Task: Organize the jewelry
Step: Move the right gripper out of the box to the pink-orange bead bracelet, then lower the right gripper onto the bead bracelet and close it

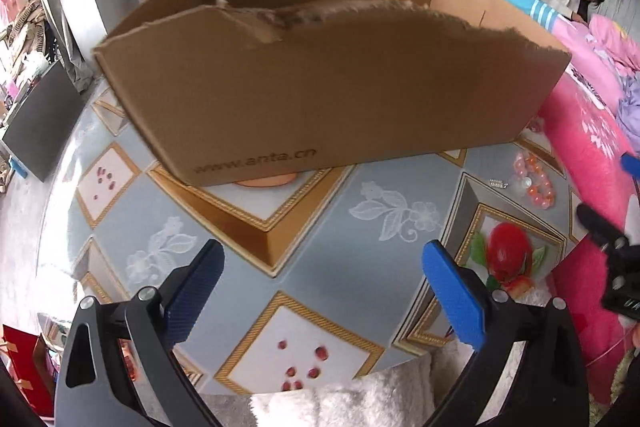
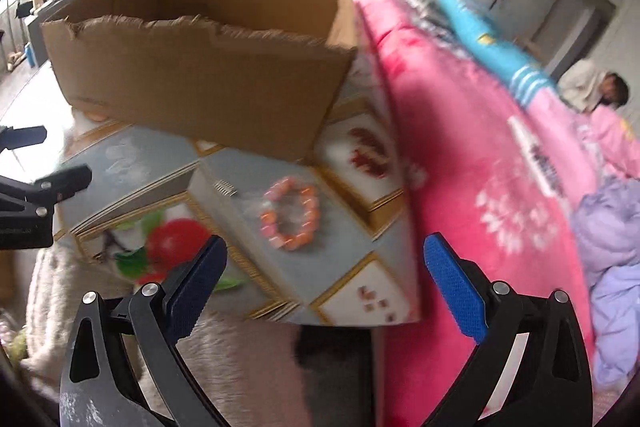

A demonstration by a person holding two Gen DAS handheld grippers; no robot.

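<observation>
1. Left tool (image 1: 322, 275): fingers spread wide, holding nothing, above the patterned desk (image 1: 320, 227), with the cardboard box (image 1: 320, 75) ahead of it.
2. Right tool (image 2: 324, 269): fingers likewise spread, empty.
3. Bead bracelet (image 2: 290, 213): lies flat on the desk just ahead of the right tool, between it and the box; a small metal clip (image 2: 225, 187) rests near it.
4. Judgement: lower the right tool squarely over one side of the bracelet so beads are pinched, not scattered, before lifting towards the box.
</observation>
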